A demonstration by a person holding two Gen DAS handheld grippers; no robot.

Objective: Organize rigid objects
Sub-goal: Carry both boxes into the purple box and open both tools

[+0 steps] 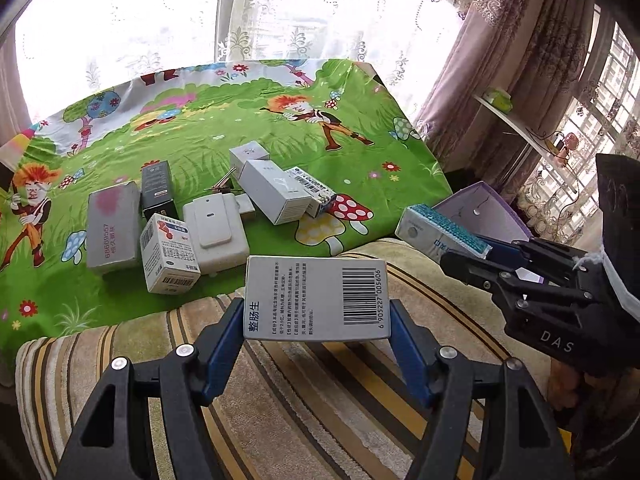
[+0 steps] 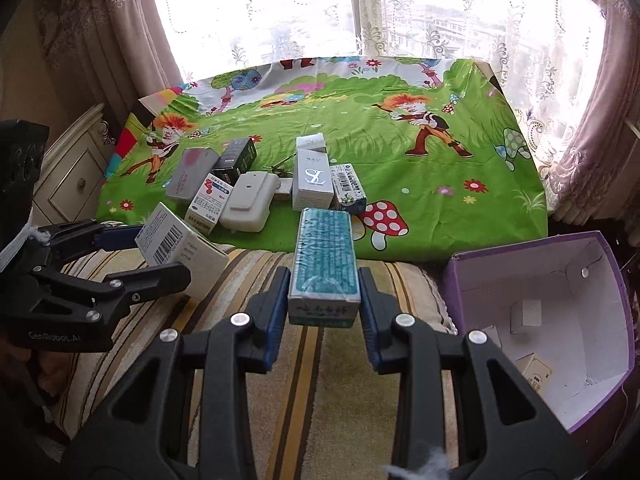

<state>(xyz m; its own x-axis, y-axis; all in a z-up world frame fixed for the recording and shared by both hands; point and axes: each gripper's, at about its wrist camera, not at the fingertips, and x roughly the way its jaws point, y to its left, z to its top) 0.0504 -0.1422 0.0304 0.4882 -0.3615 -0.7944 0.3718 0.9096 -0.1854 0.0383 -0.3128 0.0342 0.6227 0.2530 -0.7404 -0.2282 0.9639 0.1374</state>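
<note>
left gripper [image 1: 316, 320]: jaws clamped on the flat white barcode box [image 1: 316, 298], blue pads on its two short sides, box lifted clear of the striped cushion [image 1: 320, 400]
right gripper [image 2: 324, 312]: jaws clenched on the narrow teal-topped box [image 2: 324, 264], gripped at its near end, long axis pointing away from the camera
cross-check: right wrist view shows the barcode box tilted in the left jaws at far left; left wrist view shows the teal-topped box in the right jaws at right edge
purple carton [image 2: 536, 252]: open, white inside, sits right of the right gripper beside the cushion; a few small boxes already lie in it
pile: remaining boxes on the green cartoon cloth [image 1: 240, 120], just past the cushion edge
pile contents: grey flat box [image 1: 114, 232], black box [image 1: 158, 190], small red-and-white box [image 1: 168, 256], white plug-like adapter [image 1: 216, 232], white "SL" carton [image 2: 312, 180], box with barcode label [image 2: 350, 188], small white box behind [image 1: 248, 156]
pile layout: clustered, several touching or leaning on each other
background: lace curtains, bright window
</note>
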